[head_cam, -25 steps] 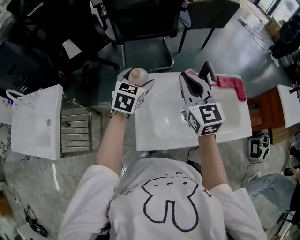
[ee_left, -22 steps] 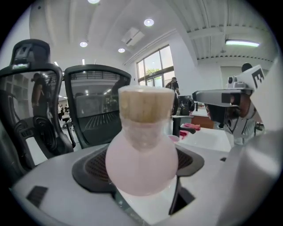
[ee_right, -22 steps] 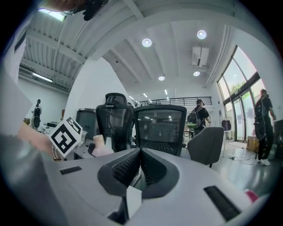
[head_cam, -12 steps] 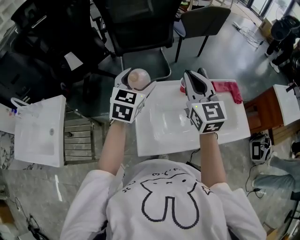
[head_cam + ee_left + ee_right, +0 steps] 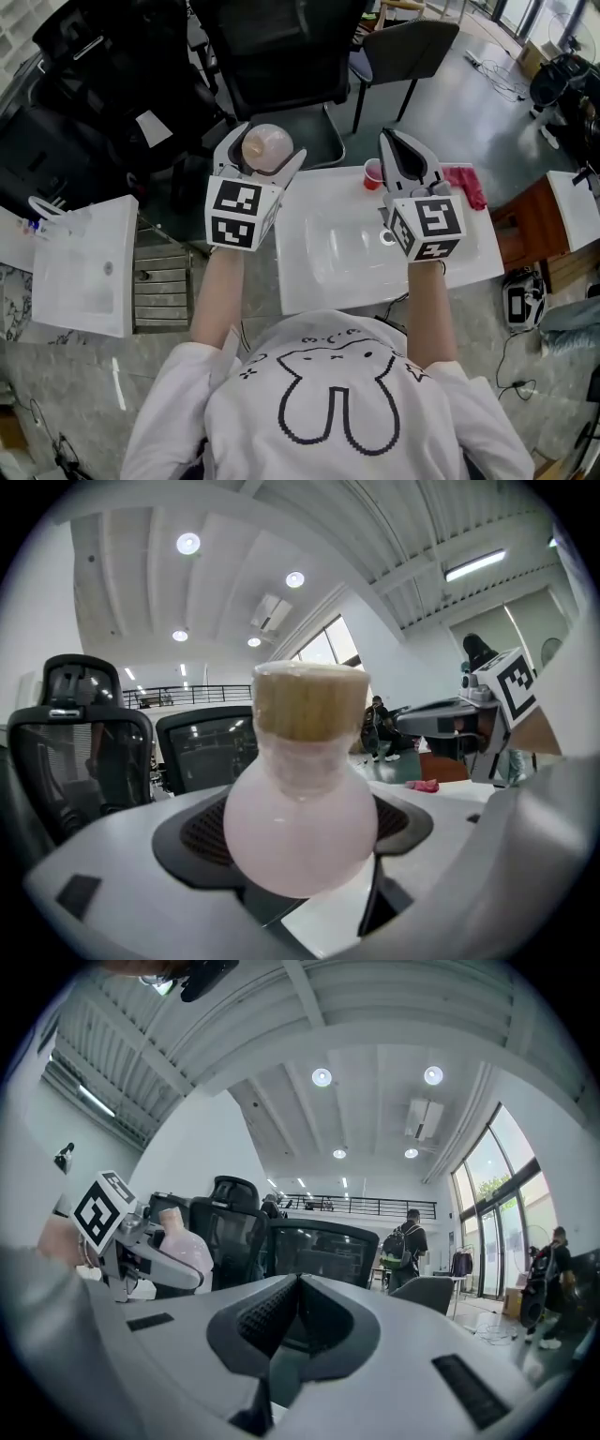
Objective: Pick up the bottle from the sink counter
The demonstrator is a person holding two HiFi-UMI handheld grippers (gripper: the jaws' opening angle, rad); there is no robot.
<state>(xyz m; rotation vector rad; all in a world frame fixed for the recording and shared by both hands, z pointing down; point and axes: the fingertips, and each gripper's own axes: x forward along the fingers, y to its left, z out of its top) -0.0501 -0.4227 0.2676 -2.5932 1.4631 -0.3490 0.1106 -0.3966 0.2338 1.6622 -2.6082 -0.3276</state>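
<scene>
Lifted higher, the bottle (image 5: 300, 808) stands upright in left claw (image 5: 268, 142).

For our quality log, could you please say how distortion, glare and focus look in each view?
Left gripper view: heavy fisheye, dark corners, the bottle close and slightly soft. Right gripper view: same fisheye, ceiling lights glaring, right claw sharp. Head view: even light, little shadow.

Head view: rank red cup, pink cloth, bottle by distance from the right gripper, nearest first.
1. red cup, just left of the right gripper, at the counter's back edge.
2. pink cloth, to its right, at the back corner.
3. bottle, far left, held in the left gripper.
</scene>
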